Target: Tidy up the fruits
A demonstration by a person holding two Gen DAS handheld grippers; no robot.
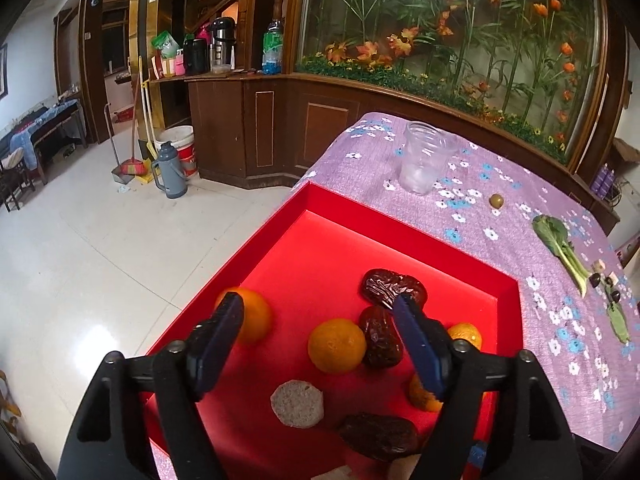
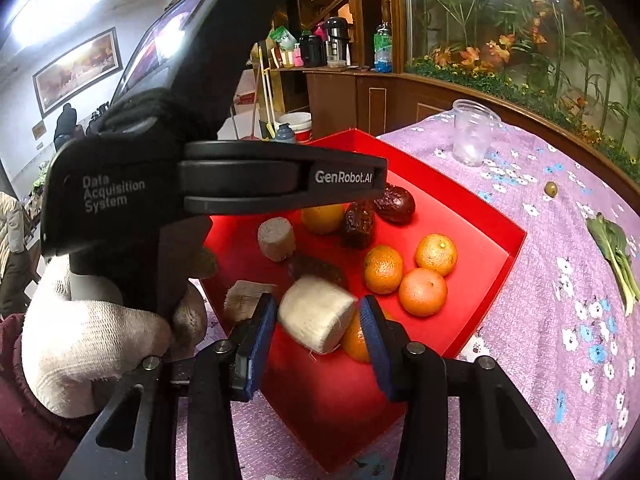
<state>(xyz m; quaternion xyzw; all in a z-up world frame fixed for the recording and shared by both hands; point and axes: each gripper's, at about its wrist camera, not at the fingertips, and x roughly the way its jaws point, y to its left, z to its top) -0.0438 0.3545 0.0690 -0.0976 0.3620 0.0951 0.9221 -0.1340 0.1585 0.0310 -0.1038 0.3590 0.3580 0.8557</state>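
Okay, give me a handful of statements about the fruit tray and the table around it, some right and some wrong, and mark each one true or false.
1. The clear cup stands upright on the floral cloth, outside the red tray. True.
2. The leafy green lies in the tray. False: it lies on the cloth beside the tray.
3. The left gripper is clamped on an orange. False: its jaws stand wide open above the tray, gripping nothing.
4. A pale cylinder piece sits between the fingers of the right gripper. True.
5. The small green fruit is inside the cup. False: it sits on the cloth, apart from the cup.
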